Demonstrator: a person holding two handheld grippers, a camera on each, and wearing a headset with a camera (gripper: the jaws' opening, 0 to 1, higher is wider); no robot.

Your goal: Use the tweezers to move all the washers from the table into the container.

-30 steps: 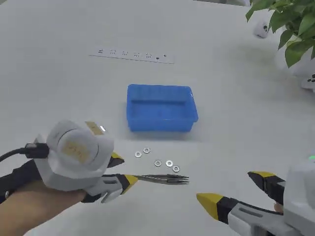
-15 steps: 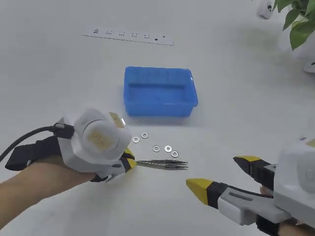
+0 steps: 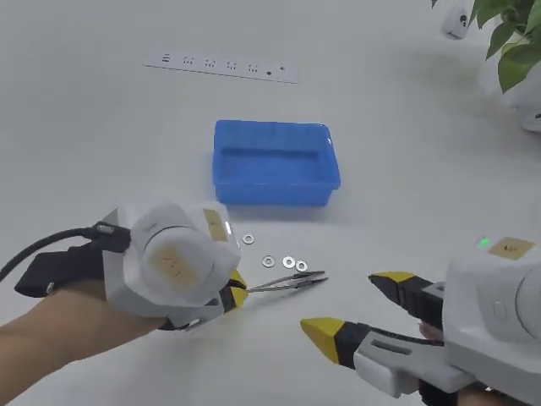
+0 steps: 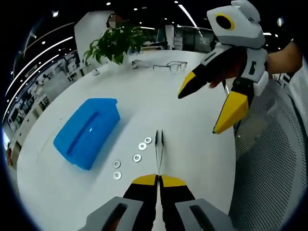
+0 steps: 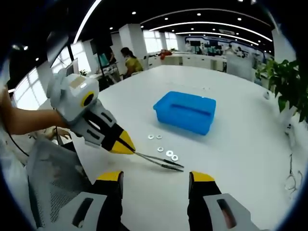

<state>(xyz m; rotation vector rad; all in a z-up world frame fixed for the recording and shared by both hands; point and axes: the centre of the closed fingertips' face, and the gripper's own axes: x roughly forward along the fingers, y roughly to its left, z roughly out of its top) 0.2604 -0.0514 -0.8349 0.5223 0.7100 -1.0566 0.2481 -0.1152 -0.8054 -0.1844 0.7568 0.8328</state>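
L gripper [image 4: 158, 179] clenched hard on the tweezers [image 4: 159, 147], jaws pinched flat together on the handle end, tweezer legs sticking straight out fwd from the yellow tips. Tweezer points sit low over the table [image 3: 101, 152], a hair apart, nothing pinched between them as far as I can see. They're just beside the nearest of the washers [image 4: 142, 146]; whether they touch it, can't tell. I count five washers in the left gripper view, strung in a loose line on the bare top, three close together by the tweezer points and two further back along the line. All flat, none lifted. Container [image 3: 275, 193], the blue tub, is beyond the washers, near but apart from them, open side up, and its floor looks bare to me. R gripper [image 3: 351, 304] off to my right, jaws spread wide, carrying nothing, hanging just past the tweezer points and not touching them. So progress: basically zero delivered. Tool's in hand and lined up, that's the only bit done. Left to do, by my read: nip the first washer, carry it over the tub rim, drop, then repeat for the other four. Thin flat rings on a smooth top, so prob fiddly to get a point under.
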